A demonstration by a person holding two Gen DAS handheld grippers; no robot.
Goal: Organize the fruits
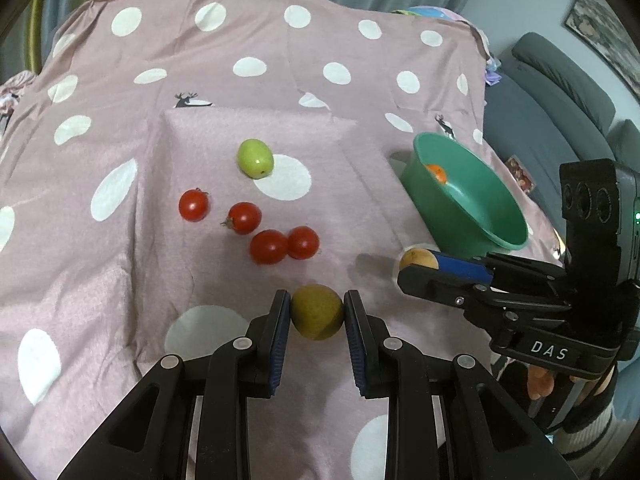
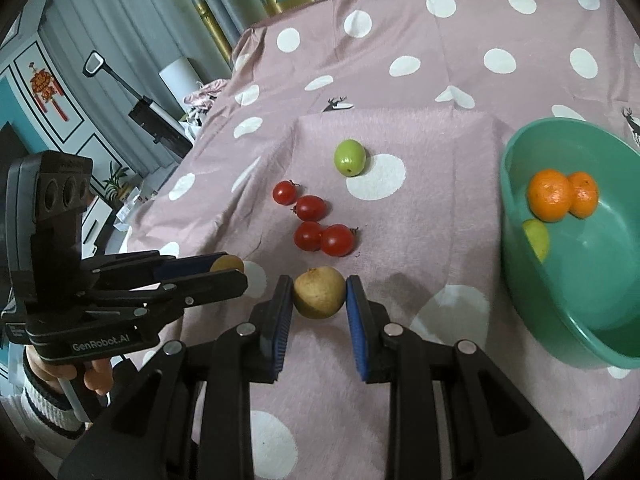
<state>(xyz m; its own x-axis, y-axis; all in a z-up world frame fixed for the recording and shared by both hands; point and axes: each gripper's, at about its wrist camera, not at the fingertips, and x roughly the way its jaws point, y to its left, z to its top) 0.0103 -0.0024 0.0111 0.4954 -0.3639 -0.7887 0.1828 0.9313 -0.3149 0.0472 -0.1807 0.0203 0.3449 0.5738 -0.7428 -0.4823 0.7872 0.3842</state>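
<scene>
Four red cherry tomatoes (image 2: 314, 222), two brown fruits (image 2: 319, 293), two oranges (image 2: 562, 194), one green bowl (image 2: 560, 304), and apparently two green fruits (image 2: 350, 157), one partly hidden.

Both grippers (image 1: 317, 312) (image 2: 319, 294) clamped, fingers forward

Glossy tomatoes (image 1: 272, 246), matt fuzzy cloth (image 1: 100, 128)

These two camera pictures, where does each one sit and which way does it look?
Left wrist view: sits on the left gripper, looking forward over its brown fruit at the spotted cloth; the right gripper shows.
Right wrist view: sits on the right gripper, holding a yellow-brown fruit; the left gripper shows.
Shared: cherry tomatoes, green fruit, green bowl.
</scene>
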